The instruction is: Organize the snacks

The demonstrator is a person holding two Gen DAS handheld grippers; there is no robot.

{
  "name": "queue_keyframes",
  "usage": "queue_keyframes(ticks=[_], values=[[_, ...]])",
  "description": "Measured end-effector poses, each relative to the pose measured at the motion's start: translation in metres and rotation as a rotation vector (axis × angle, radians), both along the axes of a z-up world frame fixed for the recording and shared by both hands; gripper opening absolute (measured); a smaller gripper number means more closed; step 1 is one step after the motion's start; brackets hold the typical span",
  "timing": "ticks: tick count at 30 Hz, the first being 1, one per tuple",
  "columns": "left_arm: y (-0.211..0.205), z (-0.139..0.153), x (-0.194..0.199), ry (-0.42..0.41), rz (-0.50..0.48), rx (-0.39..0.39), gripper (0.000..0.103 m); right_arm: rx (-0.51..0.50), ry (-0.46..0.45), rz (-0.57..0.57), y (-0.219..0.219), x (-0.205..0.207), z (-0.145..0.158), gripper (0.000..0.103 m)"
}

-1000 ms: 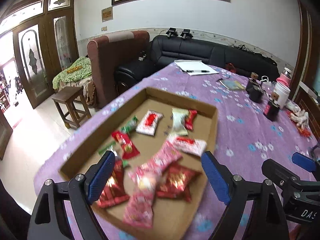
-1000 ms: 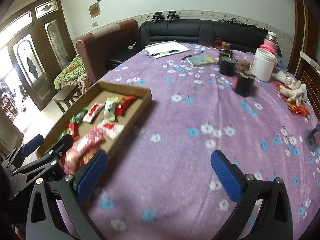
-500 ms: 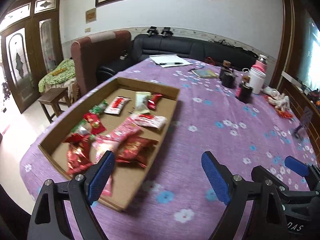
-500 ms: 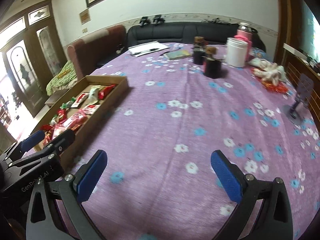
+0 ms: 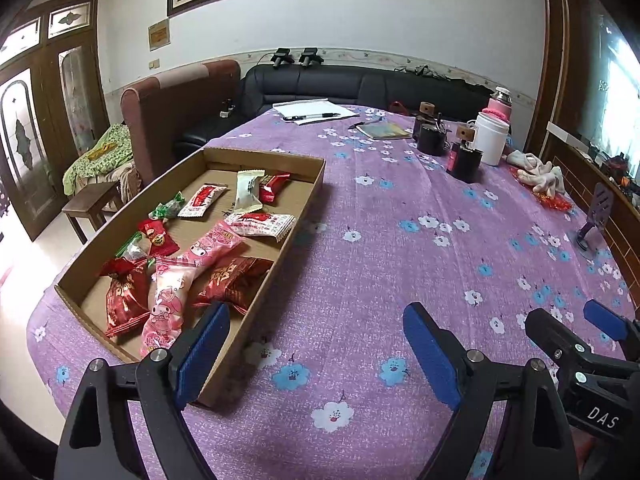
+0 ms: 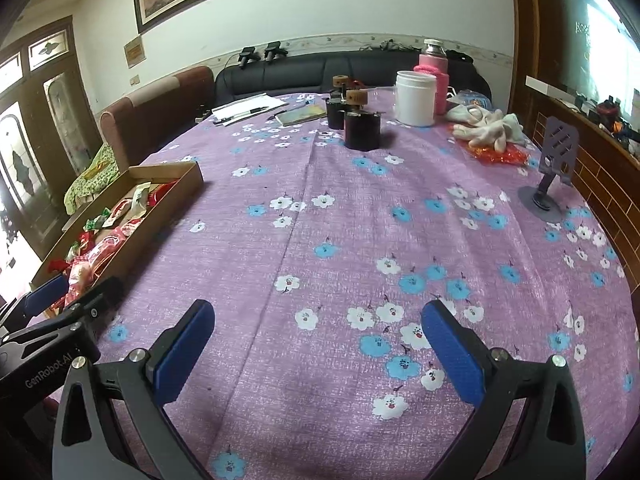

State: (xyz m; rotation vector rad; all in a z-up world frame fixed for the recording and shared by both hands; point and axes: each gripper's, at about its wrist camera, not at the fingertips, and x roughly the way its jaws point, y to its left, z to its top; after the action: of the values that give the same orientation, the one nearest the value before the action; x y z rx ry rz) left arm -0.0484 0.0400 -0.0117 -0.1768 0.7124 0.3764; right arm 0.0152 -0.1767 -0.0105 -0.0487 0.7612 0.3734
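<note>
All the snacks [image 5: 200, 248] lay in one flat cardboard box [image 5: 308, 184] on the bench [image 5: 400, 248], likely so they stayed together for sorting. I counted about twelve packets: mostly red, two pink, two green. The box sat just past the left gripper [image 5: 316, 356]'s left finger. Both the left and the right gripper [image 6: 318, 354] had their fingers spread wide, holding nothing.
</note>
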Motion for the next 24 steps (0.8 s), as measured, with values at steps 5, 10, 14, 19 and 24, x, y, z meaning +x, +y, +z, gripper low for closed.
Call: queue_keyframes(ticks=[5,10,14,19,24], values=[[0.001,0.0,0.0,-0.003,-0.002,-0.003,0.091,-0.017,-0.021,0.008,0.005,-0.004,-0.001,0.103],[0.0,0.0,0.0,-0.015,-0.006,0.003,0.091,-0.031,-0.039,0.007,0.005,-0.006,-0.002,0.103],[0.0,0.001,-0.001,-0.024,0.016,0.009,0.091,-0.019,-0.031,0.007,0.005,-0.004,-0.003,0.103],[0.014,0.007,-0.008,-0.023,0.127,0.017,0.091,-0.046,-0.059,0.072,0.035,-0.006,0.01,0.103],[0.047,0.014,-0.031,-0.024,0.22,0.021,0.091,-0.065,-0.076,0.172,0.073,-0.013,0.012,0.103]])
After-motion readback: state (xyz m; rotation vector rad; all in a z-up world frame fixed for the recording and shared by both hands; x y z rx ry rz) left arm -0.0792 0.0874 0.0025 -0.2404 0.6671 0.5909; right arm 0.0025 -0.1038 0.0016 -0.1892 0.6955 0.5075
